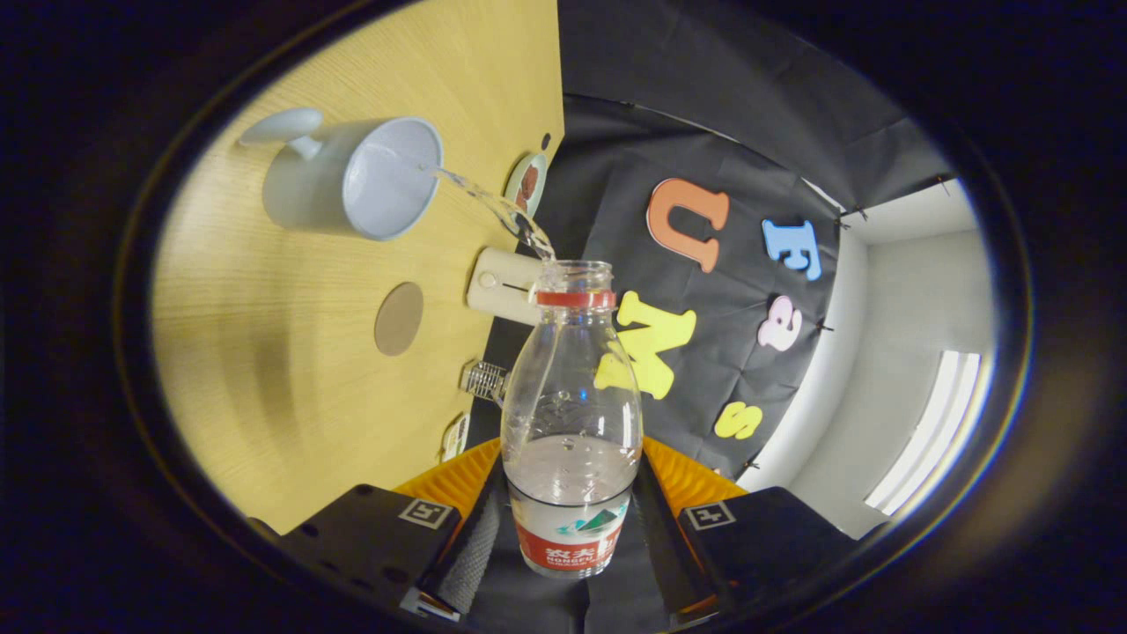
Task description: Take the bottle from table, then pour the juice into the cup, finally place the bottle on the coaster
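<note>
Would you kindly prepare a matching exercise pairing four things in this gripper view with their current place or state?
Things:
1. Clear plastic bottle with a red neck ring
2. White mug
3. Round brown coaster
4. Stream of clear liquid

Places or states:
A. Lies bare on the wooden table
B. Arcs from the bottle's mouth to the mug's rim
C. Gripped between the gripper fingers, tipped
D. Receives the liquid, beyond the coaster

Pairs: 1-C, 2-D, 3-A, 4-B
</note>
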A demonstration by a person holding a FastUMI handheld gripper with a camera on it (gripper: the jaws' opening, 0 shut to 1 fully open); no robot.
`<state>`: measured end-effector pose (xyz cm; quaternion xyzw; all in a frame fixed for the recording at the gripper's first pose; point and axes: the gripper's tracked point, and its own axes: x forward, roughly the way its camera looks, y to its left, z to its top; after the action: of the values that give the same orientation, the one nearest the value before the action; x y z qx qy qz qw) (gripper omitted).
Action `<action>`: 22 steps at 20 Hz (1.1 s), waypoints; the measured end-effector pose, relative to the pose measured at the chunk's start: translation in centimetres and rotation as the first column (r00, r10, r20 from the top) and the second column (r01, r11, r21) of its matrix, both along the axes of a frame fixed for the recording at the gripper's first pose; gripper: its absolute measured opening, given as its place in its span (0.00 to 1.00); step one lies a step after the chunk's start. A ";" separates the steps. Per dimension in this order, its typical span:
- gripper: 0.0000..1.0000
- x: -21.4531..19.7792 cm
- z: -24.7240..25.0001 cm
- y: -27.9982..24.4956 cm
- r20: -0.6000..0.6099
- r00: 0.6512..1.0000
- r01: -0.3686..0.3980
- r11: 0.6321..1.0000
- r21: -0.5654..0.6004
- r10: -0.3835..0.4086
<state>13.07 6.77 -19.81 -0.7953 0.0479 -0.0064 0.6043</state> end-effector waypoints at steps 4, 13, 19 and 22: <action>0.81 0.0 0.3 -0.5 0.002 1.000 0.017 1.000 -0.012 -0.017; 0.81 0.1 0.7 -0.4 0.002 1.000 0.024 0.997 -0.071 -0.024; 0.81 0.3 0.6 -0.4 0.006 0.999 0.033 0.991 -0.126 -0.033; 0.81 0.2 0.8 0.1 0.017 1.000 0.016 0.991 -0.133 -0.013</action>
<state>13.27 6.89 -19.04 -0.8334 0.0483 -0.0204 0.5501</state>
